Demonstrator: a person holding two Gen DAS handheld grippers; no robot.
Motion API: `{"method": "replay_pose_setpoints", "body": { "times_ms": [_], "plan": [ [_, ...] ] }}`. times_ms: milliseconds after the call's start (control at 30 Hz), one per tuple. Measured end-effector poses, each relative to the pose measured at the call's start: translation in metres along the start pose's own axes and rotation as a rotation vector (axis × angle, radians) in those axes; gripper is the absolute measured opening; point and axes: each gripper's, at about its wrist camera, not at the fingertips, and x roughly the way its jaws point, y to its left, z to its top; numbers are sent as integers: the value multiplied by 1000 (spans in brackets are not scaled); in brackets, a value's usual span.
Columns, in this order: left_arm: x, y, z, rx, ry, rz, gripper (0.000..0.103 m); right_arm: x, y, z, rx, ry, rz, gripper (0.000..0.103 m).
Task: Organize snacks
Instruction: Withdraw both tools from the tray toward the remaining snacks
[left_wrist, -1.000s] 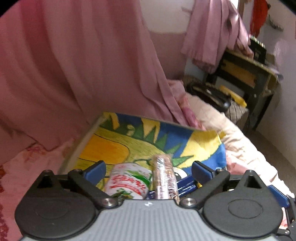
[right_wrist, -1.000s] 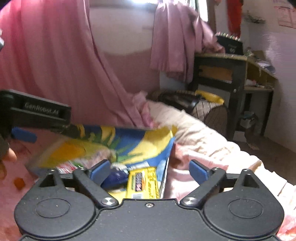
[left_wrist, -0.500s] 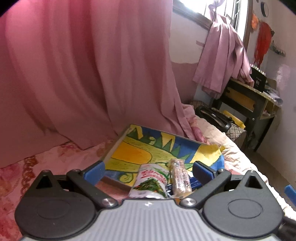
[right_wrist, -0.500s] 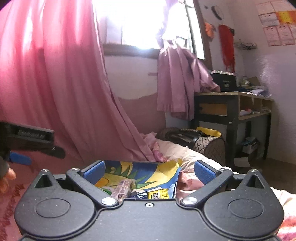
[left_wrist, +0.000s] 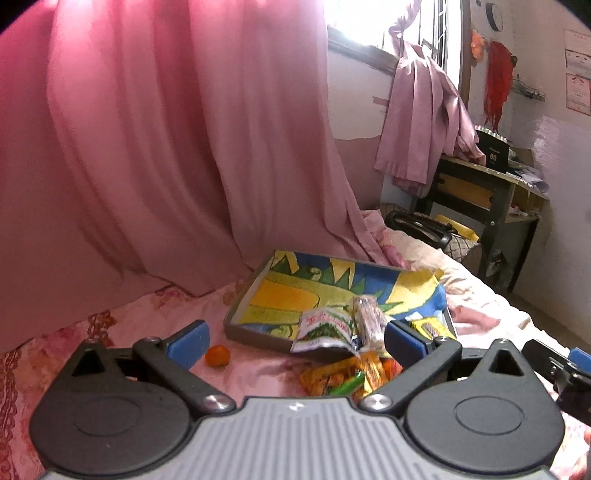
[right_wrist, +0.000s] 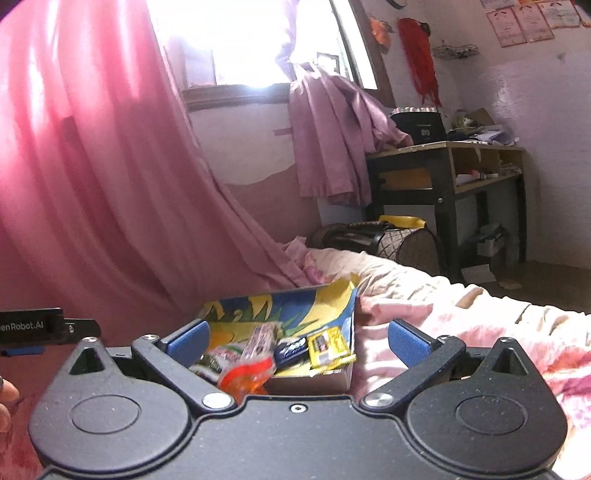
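Now both tools, the left tool (left_wrist: 295, 338) and right tool (right_wrist: 297, 338), gape wide with nothing between their fingers. Snack packets, among them a white-and-green pouch (left_wrist: 325, 326) and a yellow bar (right_wrist: 330, 347), lie in the shallow colourful cardboard tray (left_wrist: 258, 295) on the pink floral bed (left_wrist: 147, 317); a small orange fruit (left_wrist: 218, 355) sits just beside the tray.

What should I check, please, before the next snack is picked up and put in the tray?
1. Left gripper open, empty: ok.
2. Right gripper open, empty: ok.
3. Tray has bare room at its far side: ok.
4. Small orange snack lies free on the bedsheet: ok.
5. All snacks inside tray: not ok; orange packet lies outside, white-green packet overhangs the rim.
6. Grippers apart from each other: cannot tell.
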Motion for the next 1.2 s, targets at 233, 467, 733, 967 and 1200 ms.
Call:
{"method": "replay_pose_setpoints", "body": {
  "times_ms": [233,467,733,967,1200],
  "plan": [
    [-22,22,-25,16,20,10,103,-18,21,-18,-72,44,18,102],
    [-37,40,-53,45,37,62,103,-30,42,-37,-166,92,4,102],
    [-37,46,-79,45,161,198,103,-27,55,-51,-261,166,-60,102],
    [-34,49,-82,34,198,185,103,-16,60,-60,-314,230,-76,102],
    [-21,54,-84,-15,274,159,103,-6,63,-65,-343,288,-88,102]
  ]
}}
